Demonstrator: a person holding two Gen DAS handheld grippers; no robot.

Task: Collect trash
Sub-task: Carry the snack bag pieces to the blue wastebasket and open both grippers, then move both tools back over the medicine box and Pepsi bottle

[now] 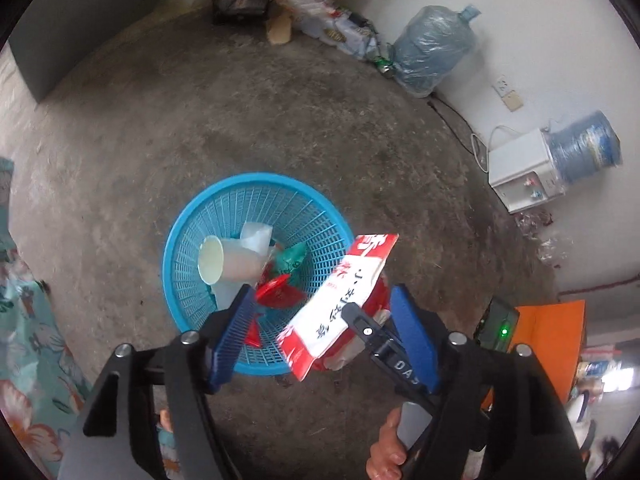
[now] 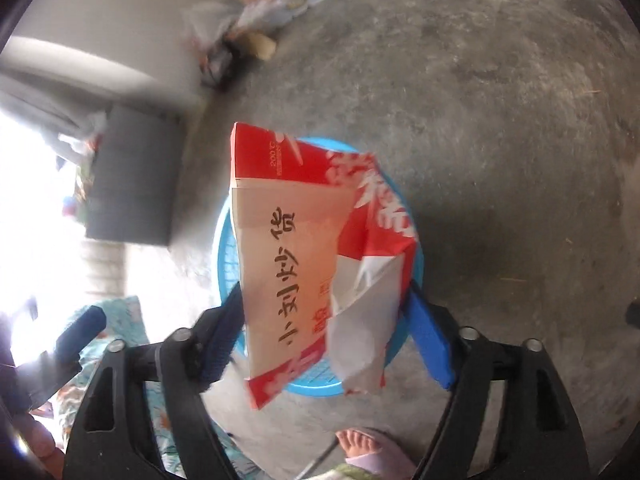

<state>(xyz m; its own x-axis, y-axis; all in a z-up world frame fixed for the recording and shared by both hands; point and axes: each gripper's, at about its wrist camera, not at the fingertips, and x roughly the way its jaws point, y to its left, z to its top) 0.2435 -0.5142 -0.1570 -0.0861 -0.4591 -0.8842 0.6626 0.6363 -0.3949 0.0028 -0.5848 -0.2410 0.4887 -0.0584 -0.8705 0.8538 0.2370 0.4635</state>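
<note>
A blue plastic basket [image 1: 192,236] stands on the concrete floor and holds a white paper cup [image 1: 230,260], white paper and red and green wrappers [image 1: 286,276]. My left gripper [image 1: 324,328] is open and empty just above the basket's near rim. A red and white paper bag [image 1: 340,300] with black characters hangs over the basket. In the right wrist view the same bag [image 2: 296,256] sits between the wide-apart fingers of my right gripper [image 2: 324,328], above the basket [image 2: 228,248]; I cannot tell whether a finger touches it.
Along the far wall lie boxes and packets [image 1: 280,4], a wrapped water jug [image 1: 432,48] and a white water dispenser [image 1: 528,172]. A grey cabinet [image 2: 128,184] stands left. Floral cloth [image 1: 28,352] is at the lower left. A bare foot [image 2: 360,444] is near.
</note>
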